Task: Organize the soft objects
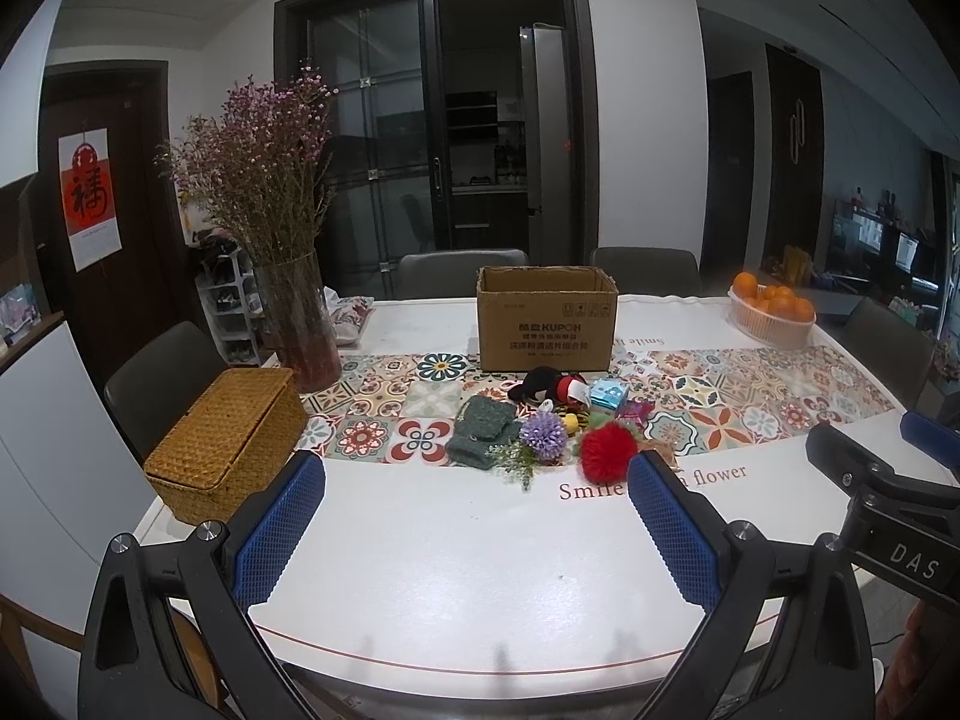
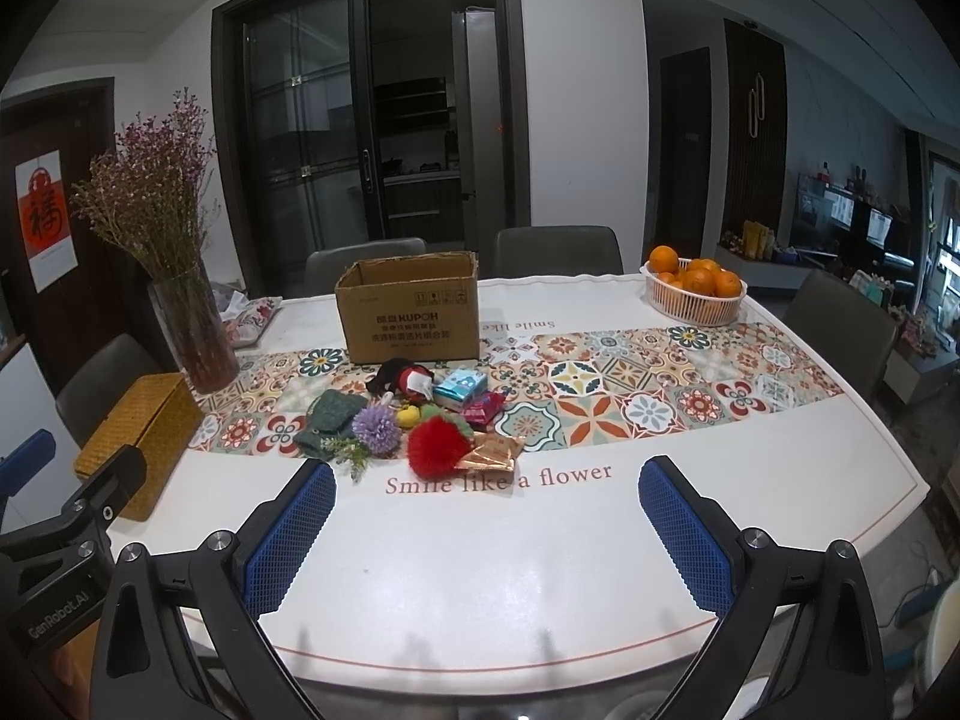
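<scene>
Cardboard box (image 1: 547,318), open-topped, is set upright on the white surface (image 1: 456,546) at the far edge of a patterned tile runner (image 1: 750,402). Soft objects are heaped just in front of it: a green knitted piece (image 1: 483,429), a purple artificial flower (image 1: 543,429), a red pompom (image 1: 607,450), a black-and-red plush (image 1: 549,387). A blue tissue pack (image 1: 607,393) and a pink packet (image 2: 483,407) are lodged among them; a gold foil wrapper (image 2: 495,453) is touching the pompom. To the left are listed a woven lidded basket (image 1: 225,444) and a glass vase of dried flowers (image 1: 297,318); to the far right, a white basket of oranges (image 1: 771,315). Left gripper (image 1: 474,531) and right gripper (image 2: 486,531) are held above the near surface, jaws wide, nothing between them.
</scene>
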Motion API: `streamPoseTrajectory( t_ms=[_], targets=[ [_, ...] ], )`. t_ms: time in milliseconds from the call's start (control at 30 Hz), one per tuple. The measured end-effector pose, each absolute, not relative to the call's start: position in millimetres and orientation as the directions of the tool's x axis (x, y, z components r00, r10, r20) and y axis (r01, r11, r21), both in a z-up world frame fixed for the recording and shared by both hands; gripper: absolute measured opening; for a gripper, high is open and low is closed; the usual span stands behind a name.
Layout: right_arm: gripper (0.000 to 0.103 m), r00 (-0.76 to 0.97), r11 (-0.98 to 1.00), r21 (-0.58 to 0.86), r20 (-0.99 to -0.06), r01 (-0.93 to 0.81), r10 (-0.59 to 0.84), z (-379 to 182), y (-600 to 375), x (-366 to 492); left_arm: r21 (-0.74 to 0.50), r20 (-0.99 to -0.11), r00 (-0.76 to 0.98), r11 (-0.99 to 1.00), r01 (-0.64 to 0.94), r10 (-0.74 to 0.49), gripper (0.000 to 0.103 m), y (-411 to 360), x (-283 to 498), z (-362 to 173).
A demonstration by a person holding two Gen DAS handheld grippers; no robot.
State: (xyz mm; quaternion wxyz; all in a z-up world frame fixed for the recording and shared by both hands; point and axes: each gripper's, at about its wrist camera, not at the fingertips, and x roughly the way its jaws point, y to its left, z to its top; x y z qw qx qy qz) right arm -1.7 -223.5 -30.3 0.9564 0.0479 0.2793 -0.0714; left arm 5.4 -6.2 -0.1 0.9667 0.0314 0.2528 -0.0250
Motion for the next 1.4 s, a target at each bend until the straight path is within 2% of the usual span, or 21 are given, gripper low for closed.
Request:
streamPoseTrajectory(
  t_ms=[767, 1400],
  targets=[
    [0.103, 0.805, 0.981, 0.076, -0.585, 0.179, -0.101, -42.4, -231.0, 20.0, 0.053, -0.522, 0.85, 0.992, 0.113, -0.069, 0.103, -16.5, 27.6, -9.4],
    [0.102, 0.72, 0.968, 0.101, -0.688, 0.228, -0.098, -81.2, -229.2, 125.3, 0.07, -0.582, 0.797, 0.966, 0.247, -0.161, 0.098, -24.9, 136.2, -41.7]
  ],
)
